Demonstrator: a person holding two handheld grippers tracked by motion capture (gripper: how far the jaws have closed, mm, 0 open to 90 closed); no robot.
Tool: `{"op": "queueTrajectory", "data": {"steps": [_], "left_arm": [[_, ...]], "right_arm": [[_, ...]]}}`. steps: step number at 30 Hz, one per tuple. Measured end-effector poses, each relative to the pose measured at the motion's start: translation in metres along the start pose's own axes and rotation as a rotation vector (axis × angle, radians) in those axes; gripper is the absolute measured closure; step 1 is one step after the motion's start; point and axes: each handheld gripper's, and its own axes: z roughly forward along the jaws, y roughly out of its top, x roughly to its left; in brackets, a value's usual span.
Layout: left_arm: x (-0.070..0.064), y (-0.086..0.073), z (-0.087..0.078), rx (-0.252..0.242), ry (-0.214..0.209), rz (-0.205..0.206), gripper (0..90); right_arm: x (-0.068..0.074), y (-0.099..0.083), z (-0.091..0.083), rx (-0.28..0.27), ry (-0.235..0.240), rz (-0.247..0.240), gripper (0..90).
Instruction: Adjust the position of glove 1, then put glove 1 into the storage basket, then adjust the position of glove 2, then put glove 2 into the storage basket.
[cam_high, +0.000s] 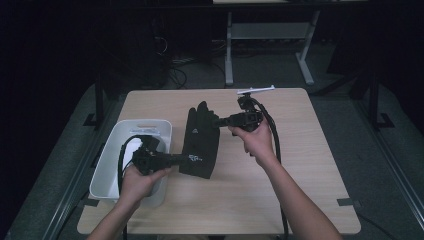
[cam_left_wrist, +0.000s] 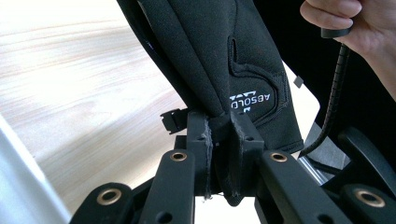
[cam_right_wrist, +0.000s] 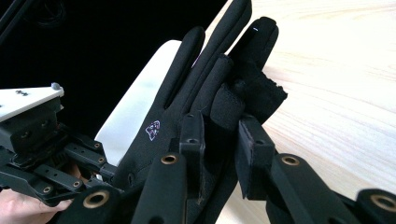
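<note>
A black glove (cam_high: 201, 140) is stretched between two handheld grippers above a light wooden bench (cam_high: 280, 175), lifted off its surface. The left gripper (cam_high: 176, 159) has its jaws closed on the cuff end of the glove; in the left gripper view the cuff fabric is pinched tight between the two jaws, and white lettering on the glove (cam_left_wrist: 233, 65) sits just beyond them. The right gripper (cam_high: 219, 120) has its jaws closed on the finger end; in the right gripper view one glove (cam_right_wrist: 196, 107) finger is clamped between the jaws while the other fingers fan out beyond and beside them, and a small white emblem shows on the back of the glove to the side of the jaws.

In the high view the glove hangs at a slant, fingers toward the far side of the bench, cuff toward the person. The person's left hand (cam_high: 140, 181) holds the left gripper from the near side, and the right hand (cam_high: 256, 142) holds the right gripper, with a thick black cable (cam_high: 274, 135) looping from it back along the forearm.

Behind the left gripper, away from its jaws, a white plastic bin (cam_high: 110, 165) stands at the bench's edge. Beyond the bench, a dark floor and the pale legs of another table (cam_high: 229, 55) are visible.
</note>
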Motion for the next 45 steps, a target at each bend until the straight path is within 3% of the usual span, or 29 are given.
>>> {"op": "queueTrajectory", "data": {"steps": [25, 45], "left_arm": [[0.01, -0.009, -0.033, -0.02, 0.04, -0.007, 80.5], [0.026, -0.02, -0.061, -0.046, 0.072, -0.045, 80.7]], "right_arm": [[0.021, 0.012, 0.032, 0.031, 0.023, -0.035, 73.9], [0.034, 0.019, 0.067, 0.056, 0.047, -0.04, 73.8]]}}
